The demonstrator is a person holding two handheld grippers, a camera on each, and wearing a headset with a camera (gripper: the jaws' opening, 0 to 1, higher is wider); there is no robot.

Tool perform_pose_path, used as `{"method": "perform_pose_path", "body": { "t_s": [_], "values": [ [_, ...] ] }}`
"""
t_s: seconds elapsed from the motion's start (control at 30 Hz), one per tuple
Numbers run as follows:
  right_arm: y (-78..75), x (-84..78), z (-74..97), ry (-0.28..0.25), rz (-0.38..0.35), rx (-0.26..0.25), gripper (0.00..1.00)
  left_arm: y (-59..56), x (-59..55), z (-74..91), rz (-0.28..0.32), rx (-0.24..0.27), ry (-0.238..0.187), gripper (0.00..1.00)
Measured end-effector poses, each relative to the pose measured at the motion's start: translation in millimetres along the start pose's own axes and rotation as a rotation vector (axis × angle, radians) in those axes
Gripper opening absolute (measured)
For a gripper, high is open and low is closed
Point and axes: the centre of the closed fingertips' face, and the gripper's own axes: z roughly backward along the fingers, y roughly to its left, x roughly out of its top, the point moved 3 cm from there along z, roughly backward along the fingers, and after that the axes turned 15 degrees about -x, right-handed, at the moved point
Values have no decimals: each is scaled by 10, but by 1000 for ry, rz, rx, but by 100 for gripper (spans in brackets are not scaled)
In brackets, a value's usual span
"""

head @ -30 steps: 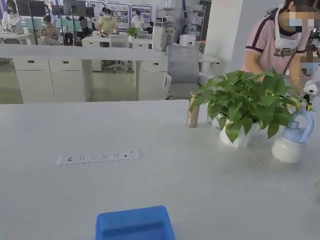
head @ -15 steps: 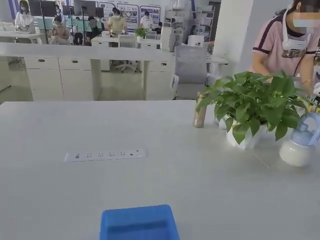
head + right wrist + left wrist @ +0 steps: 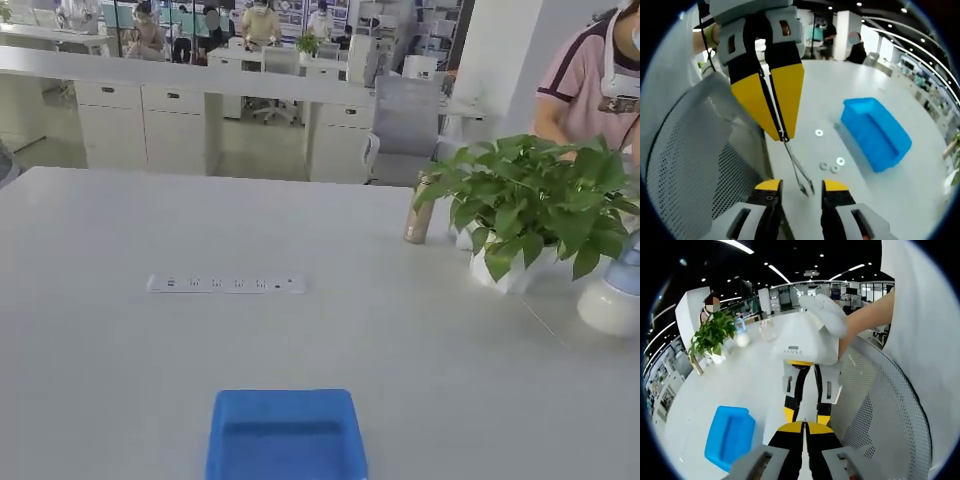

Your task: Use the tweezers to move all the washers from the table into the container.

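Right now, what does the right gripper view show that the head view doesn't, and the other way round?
Right gripper view: the left gripper shut on thin metal tweezers, several small round metal washers lying on the table, and a grey mesh chair back.
Head view: a white power strip and a white-and-blue bottle.
Both: the blue plastic container standing on the pale grey table.

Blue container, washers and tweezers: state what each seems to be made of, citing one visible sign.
The blue container looks like plastic: uniform matte colour, rounded moulded walls. The washers are probably metal: pale silvery flat rings, though too small to be sure. The tweezers appear to be metal: thin, dark, slightly glinting arms.
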Motion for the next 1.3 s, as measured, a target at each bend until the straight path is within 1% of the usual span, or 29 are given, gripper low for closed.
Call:
{"method": "perform_pose_path", "body": {
  "t_s": [0.07, 0.13, 0.2, 0.23, 0.3, 0.33, 0.4, 0.5, 0.6, 0.7, 0.77, 0.9, 1.1, 1.3],
  "values": [
    [-12, -25, -21, 4, 27, 2, 23, -11, 17, -19, -8, 1, -16, 0],
    [-21, -26, -32, -1, 32, 6, 18, -18, 16, -26, -17, 10, -32, 0],
    [-14, -11, -54, -17, 35, 20, 11, -31, 11, -26, -5, 1, -51, 0],
    [-11, -16, -70, -16, 42, 28, 8, -30, 3, -23, 2, 1, -55, 0],
    [-26, 7, -102, -20, 46, 33, 8, -1, -34, 14, 8, 21, -47, 0],
    [-33, 26, -110, -22, 46, 33, 8, 20, -65, 46, 14, 28, -34, 0],
    [-44, 49, -128, -31, 44, 34, 8, 42, -92, 84, 20, 33, -25, 0],
    [-85, 144, -169, -58, 22, 22, 8, 72, -89, 161, 27, 46, -27, 0],
    [-113, 247, -207, -84, 20, 14, 8, 106, -71, 231, 24, 65, -22, 0],
    [-136, 337, -269, -107, 13, 11, 8, 155, -82, 282, 23, 80, -11, 0],
    [-152, 368, -316, -119, 2, 12, 8, 190, -103, 297, 32, 85, -8, 0],
    [-166, 385, -358, -121, -3, 15, 8, 230, -147, 312, 41, 91, 8, 0],
    [-182, 366, -396, -124, -36, 17, 8, 287, -186, 312, 55, 91, 16, 0],
    [-205, 368, -393, -132, -47, 3, 8, 327, -164, 323, 51, 90, 18, 0]
  ]
}}
